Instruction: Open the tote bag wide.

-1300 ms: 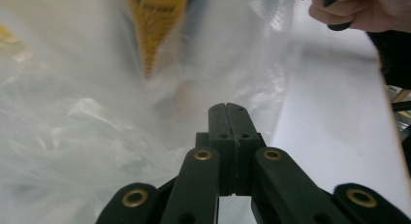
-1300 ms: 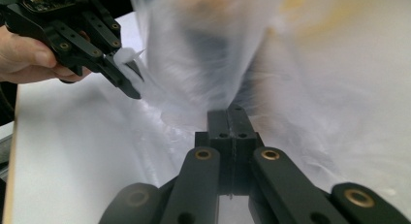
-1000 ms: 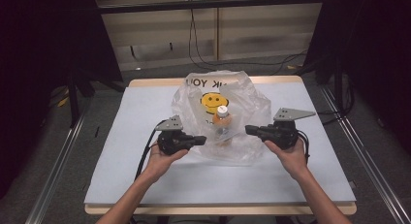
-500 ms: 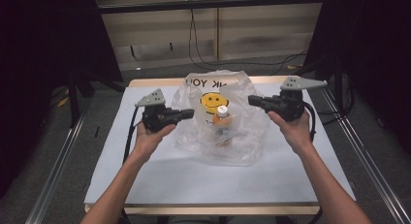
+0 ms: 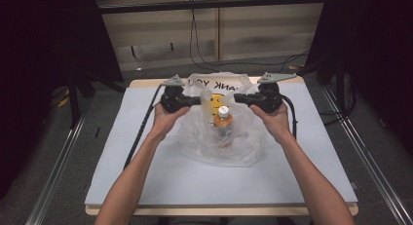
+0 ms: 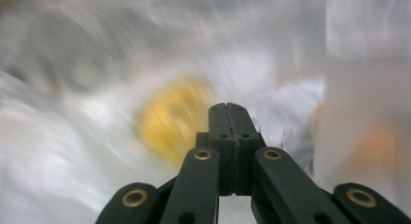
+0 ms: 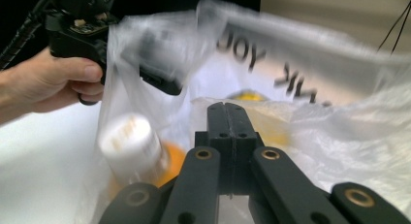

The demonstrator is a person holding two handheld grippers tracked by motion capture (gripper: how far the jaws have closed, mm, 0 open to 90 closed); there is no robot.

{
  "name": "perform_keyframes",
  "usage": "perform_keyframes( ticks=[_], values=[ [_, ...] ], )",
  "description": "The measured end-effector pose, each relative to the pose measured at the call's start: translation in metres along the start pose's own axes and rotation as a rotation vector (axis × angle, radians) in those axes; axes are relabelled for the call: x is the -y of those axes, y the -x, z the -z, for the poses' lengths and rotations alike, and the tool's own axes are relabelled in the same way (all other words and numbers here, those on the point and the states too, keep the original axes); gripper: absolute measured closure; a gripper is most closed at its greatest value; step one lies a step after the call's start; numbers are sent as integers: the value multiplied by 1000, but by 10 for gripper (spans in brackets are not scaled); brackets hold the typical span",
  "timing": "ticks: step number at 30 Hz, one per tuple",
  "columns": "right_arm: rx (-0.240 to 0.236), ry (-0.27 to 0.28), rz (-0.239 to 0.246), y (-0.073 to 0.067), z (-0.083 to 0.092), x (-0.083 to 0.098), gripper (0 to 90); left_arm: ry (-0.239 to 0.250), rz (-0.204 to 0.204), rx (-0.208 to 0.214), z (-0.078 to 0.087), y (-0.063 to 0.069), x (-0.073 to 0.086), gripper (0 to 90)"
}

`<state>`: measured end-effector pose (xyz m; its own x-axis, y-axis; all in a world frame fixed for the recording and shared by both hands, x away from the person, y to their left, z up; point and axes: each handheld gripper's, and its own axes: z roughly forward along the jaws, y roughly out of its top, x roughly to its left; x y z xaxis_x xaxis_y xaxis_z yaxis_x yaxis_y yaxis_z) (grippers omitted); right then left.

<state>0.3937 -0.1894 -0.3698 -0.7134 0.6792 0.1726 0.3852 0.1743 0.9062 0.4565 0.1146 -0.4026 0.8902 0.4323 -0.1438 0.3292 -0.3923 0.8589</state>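
Both grippers have travelled from the near side of the bag, 1 second ago, to its far upper corners, and the bag now stands taller between them.

Item 1: left gripper (image 5: 195, 101). Held in the person's left hand (image 5: 165, 119) at the bag's left top corner. Jaws read pressed together in the left gripper view, with film all around the tips; a pinch on the plastic is likely, though the blur there hides any film between the jaws.

Item 2: right gripper (image 5: 242, 99). Held in the right hand (image 5: 272, 121) at the opposite corner, mirror to the left. Jaws likewise together, tips lying against the bag's rim.

Item 3: clear plastic bag (image 5: 243, 142). Printed with reversed lettering and a yellow smiley face (image 7: 248, 95); base resting on the white table (image 5: 146, 176), mouth upward and stretched between the 2 grippers.

Item 4: orange bottle (image 5: 223, 121) with white cap. Sole visible content of the bag, standing roughly upright, long axis vertical, cap toward the mouth. It sits midway between the grippers and below both, neither nearer. Judgement: any lift turns on both corners rising evenly, so the bottle hangs centred.
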Motion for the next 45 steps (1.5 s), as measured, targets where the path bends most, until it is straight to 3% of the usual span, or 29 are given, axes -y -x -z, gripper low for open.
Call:
perform_keyframes(
  ticks=[1,3,6,8,15,17,19,25,29,31,36,37,40,45],
  values=[
    [0,-16,-9,2,-2,8,900,-29,-7,20,-7,4,5,900],
    [4,-42,-24,5,-5,20,900,-69,-20,20,-14,9,12,900],
    [13,-72,-34,8,-6,36,900,-95,-7,23,-18,12,26,900],
    [18,-86,-52,10,-6,48,900,-135,-1,15,-17,13,35,900],
    [27,-174,-67,17,-14,83,900,-184,36,2,-11,7,68,900],
    [35,-192,-83,20,-16,90,900,-194,37,6,-9,7,76,900],
    [45,-212,-89,25,-16,98,900,-239,25,1,-4,7,84,900],
    [77,-283,-117,36,-6,119,900,-210,83,28,15,0,108,900],
    [97,-286,-128,39,3,126,900,-217,45,22,24,6,114,900],
    [96,-294,-128,38,6,129,900,-226,37,25,28,10,116,900],
    [104,-293,-125,38,18,135,900,-194,36,45,43,15,128,900],
    [105,-288,-127,37,22,137,900,-211,23,38,46,17,129,900],
    [108,-284,-129,38,35,143,900,-187,18,46,54,22,136,900],
    [123,-288,-112,37,47,147,900,-195,-5,50,62,31,141,900]
  ],
)
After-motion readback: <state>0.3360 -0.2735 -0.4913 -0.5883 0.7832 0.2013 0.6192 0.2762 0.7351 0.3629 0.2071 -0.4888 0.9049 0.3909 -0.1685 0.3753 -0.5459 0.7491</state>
